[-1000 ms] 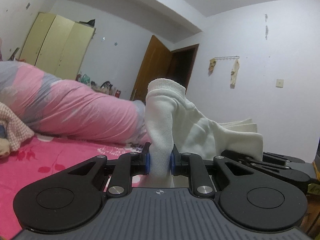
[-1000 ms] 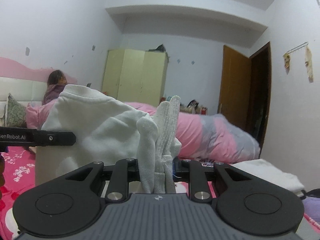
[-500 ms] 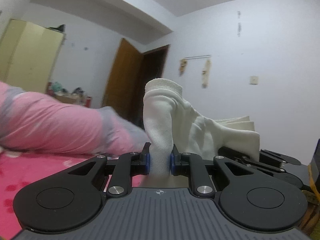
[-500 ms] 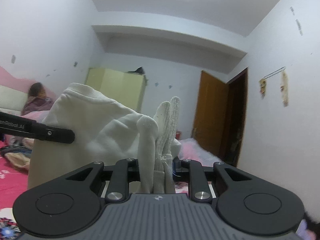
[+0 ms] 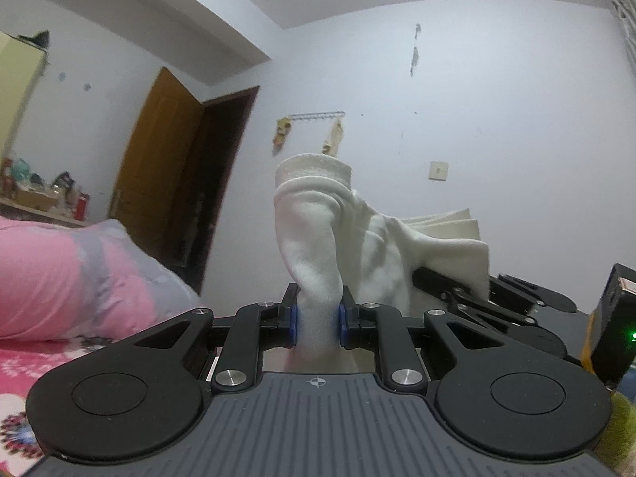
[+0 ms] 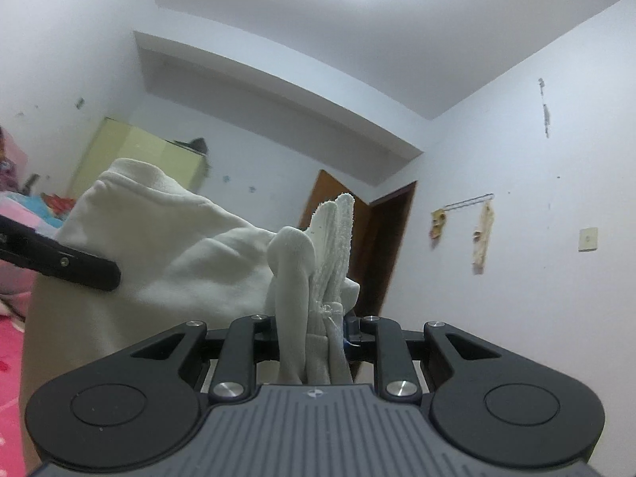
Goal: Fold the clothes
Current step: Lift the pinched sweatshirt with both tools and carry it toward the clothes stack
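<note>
A white fleece garment point(image 5: 318, 238) is held up in the air between both grippers. My left gripper point(image 5: 317, 320) is shut on a bunched fold of it, whose ribbed hem stands up above the fingers. The cloth stretches right to the other gripper's black fingers point(image 5: 457, 290). In the right wrist view my right gripper point(image 6: 314, 330) is shut on several bunched layers of the same white garment point(image 6: 179, 250). The left gripper's black finger point(image 6: 71, 264) crosses the cloth at the left. The garment's lower part is hidden behind the gripper bodies.
A pink and grey quilt point(image 5: 79, 278) lies on a bed with a pink floral sheet point(image 5: 24, 361) at lower left. A brown door point(image 5: 163, 183) stands open beside a dark doorway. A yellow-green wardrobe point(image 6: 131, 159) stands at the far wall. A black device point(image 5: 612, 330) with a green light sits at right.
Both grippers have tilted upward and swung right with the garment: the bed and wardrobe slid down and left, more ceiling and wall show. Both grips are unchanged.
</note>
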A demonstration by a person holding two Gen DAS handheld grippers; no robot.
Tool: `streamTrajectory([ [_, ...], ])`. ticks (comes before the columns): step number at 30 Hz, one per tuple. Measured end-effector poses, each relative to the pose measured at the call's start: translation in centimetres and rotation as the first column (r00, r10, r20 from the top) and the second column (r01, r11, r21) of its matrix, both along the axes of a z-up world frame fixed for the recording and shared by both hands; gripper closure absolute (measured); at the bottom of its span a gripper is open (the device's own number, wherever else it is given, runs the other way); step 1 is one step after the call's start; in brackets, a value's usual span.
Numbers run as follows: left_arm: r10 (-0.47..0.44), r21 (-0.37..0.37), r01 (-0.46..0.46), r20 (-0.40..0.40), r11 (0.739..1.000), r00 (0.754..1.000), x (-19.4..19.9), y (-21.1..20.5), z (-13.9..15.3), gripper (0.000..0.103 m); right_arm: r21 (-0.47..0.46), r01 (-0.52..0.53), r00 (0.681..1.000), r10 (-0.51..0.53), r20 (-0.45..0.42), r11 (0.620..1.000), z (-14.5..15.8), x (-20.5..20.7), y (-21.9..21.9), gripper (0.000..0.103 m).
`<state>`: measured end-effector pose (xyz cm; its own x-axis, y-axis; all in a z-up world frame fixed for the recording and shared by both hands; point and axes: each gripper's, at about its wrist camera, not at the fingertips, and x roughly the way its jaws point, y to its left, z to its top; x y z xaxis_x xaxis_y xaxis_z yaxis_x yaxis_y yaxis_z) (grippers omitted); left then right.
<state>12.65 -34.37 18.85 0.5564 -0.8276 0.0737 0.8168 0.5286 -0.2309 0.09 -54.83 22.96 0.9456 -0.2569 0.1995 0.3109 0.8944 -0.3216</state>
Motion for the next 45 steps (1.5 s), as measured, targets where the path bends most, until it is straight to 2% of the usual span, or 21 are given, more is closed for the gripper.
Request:
streamTrajectory([
  [11, -0.044, 0.032, 0.044, 0.020, 0.999, 0.999, 4.8, -5.8, -0.7, 0.086, 0.047, 0.006, 1.000, -0.006, -0.012, 0.999, -0.5, 6.3, -7.1, 0.080],
  [20, -0.056, 0.040, 0.057, -0.027, 0.998, 0.998, 7.4, -8.2, -1.5, 0.086, 0.085, -0.027, 0.998, 0.031, -0.048, 0.996, -2.1, 9.7, -10.7, 0.080],
  [29, -0.053, 0.047, 0.058, -0.097, 0.997, 0.994, 10.3, -9.3, -3.3, 0.086, 0.101, -0.043, 0.993, 0.054, -0.107, 0.994, -4.0, 13.6, -12.8, 0.080],
  [37, -0.042, 0.051, 0.052, -0.181, 0.997, 0.983, 14.3, -9.9, -5.0, 0.086, 0.115, -0.069, 0.982, 0.088, -0.165, 0.991, -5.8, 17.7, -14.0, 0.080],
  [45, -0.027, 0.051, 0.043, -0.277, 0.998, 0.960, 18.8, -10.3, -6.9, 0.086, 0.147, -0.110, 0.952, 0.146, -0.268, 0.983, -8.0, 23.4, -16.0, 0.080],
])
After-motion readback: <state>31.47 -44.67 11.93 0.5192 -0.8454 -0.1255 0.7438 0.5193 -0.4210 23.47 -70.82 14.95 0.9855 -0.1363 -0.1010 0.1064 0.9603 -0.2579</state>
